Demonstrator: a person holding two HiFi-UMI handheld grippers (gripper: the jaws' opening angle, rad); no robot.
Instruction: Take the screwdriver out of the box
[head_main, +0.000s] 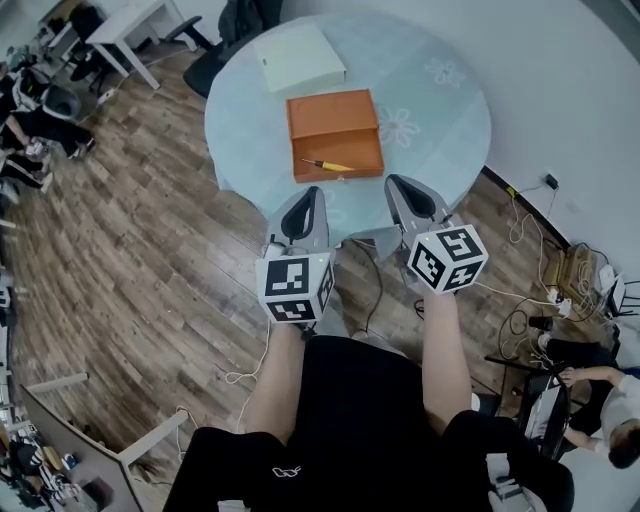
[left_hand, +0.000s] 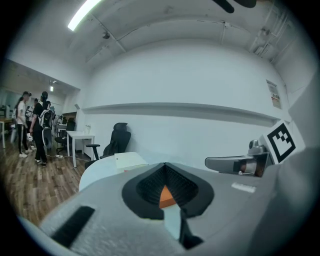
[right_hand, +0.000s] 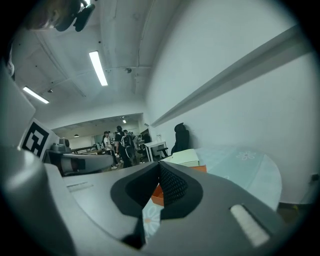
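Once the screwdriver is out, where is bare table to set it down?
Widest bare patch: table's right side, orange box to rim. Narrow strip left of the box. Crowded: behind it by the white box, and the near edge at the left gripper and right gripper.

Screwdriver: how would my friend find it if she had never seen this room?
Find the round pale-blue table, then the open orange box on it. The screwdriver lies in the box's nearer half. It is thin and yellow, the only yellow thing there, unlike the flat cream box behind.
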